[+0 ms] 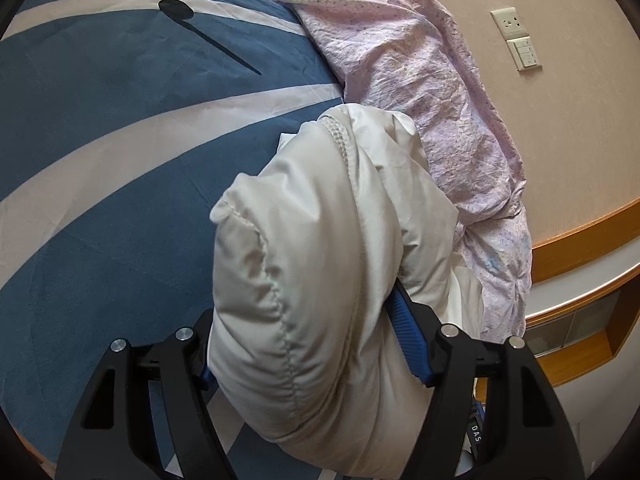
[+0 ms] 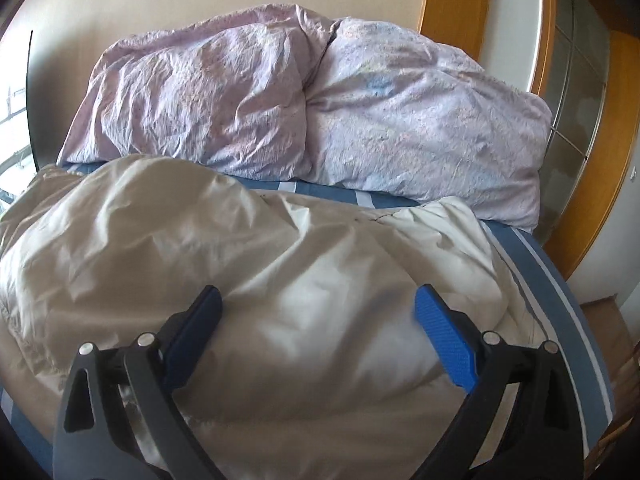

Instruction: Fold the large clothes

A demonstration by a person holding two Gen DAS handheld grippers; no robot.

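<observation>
Left gripper (image 1: 308, 344) grasps a jacket (image 1: 320, 264) fold, bulk running ahead; right gripper (image 2: 318, 334) released, fingers straddling it.

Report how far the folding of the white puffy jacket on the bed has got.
Done: little, as far as can be seen; the white jacket lies bunched on the blue striped bedspread, with no neat fold visible. In hand: the left gripper is clamped on a thick quilted bundle of it, while the right gripper hovers open above the fabric. Left: flattening and folding it.
</observation>
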